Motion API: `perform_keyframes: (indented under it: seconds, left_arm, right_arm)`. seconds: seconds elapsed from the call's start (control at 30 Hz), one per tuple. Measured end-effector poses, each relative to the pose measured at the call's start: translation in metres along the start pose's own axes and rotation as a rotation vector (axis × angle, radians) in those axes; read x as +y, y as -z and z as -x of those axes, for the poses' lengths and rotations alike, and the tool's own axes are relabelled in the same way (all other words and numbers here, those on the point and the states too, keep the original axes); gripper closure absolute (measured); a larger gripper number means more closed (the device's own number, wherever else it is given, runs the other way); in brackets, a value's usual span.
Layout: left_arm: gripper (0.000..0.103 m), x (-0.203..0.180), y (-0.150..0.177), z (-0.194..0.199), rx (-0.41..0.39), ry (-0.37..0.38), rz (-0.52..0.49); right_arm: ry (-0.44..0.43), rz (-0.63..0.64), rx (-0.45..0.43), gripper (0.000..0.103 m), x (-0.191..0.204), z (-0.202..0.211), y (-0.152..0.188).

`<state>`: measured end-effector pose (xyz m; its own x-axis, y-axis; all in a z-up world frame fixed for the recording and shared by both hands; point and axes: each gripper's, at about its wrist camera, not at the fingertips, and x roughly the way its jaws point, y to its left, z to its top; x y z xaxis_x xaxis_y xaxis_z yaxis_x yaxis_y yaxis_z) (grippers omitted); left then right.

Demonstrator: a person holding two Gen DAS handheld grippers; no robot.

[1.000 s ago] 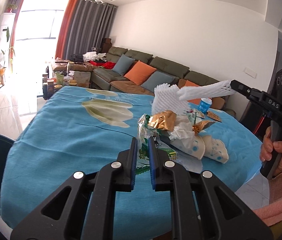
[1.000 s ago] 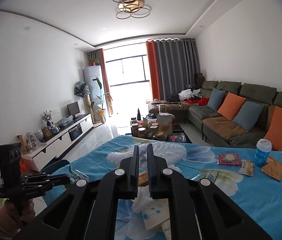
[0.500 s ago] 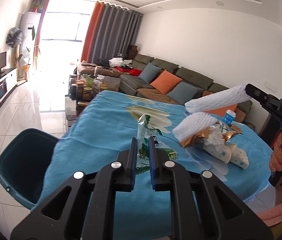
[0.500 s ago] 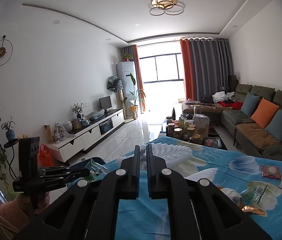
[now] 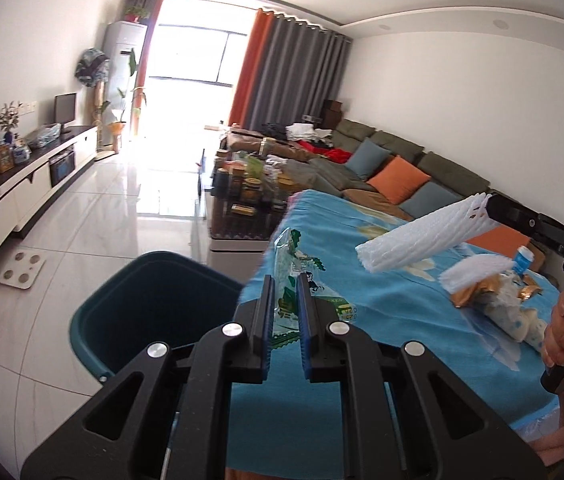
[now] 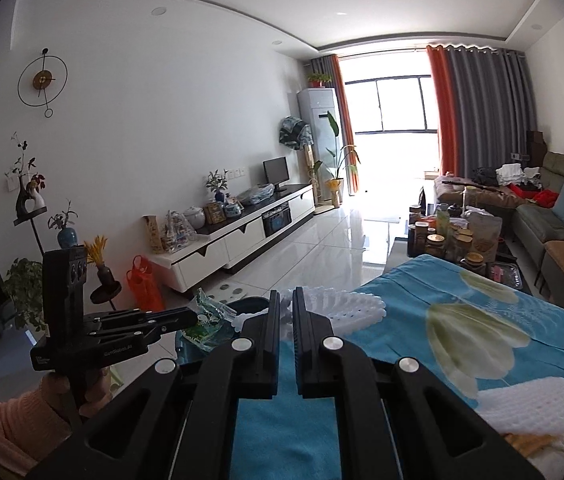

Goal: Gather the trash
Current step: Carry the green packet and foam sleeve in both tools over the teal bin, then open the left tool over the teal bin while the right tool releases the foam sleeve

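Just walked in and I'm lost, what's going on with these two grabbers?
A person is clearing trash off the blue-clothed table. The left gripper is shut on a clear green-printed plastic wrapper, near the dark teal bin on the floor. The right gripper is shut on a white foam mesh sleeve. More wrappers and foam remain on the table.

Home living room: sofa [image 5: 393, 168], TV cabinet [image 6: 242, 236]
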<state>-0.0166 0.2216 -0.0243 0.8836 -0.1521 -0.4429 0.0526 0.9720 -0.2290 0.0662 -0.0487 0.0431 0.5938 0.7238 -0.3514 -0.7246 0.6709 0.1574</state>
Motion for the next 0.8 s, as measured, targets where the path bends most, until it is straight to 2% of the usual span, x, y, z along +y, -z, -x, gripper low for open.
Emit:
perform_keyframes:
  seconds: [0.37,0.8]
  left_arm:
    - [0.092,0.064,0.003,-0.014,0.045,-0.114,0.062]
    - [0.092,0.096,0.021,-0.048,0.14,-0.187,0.123]
  right_arm:
    - [-0.104,0.023,0.077,0.098,0.032,-0.083,-0.011]
    - [-0.126,0.039,0.226,0.098,0.048,-0.164,0.004]
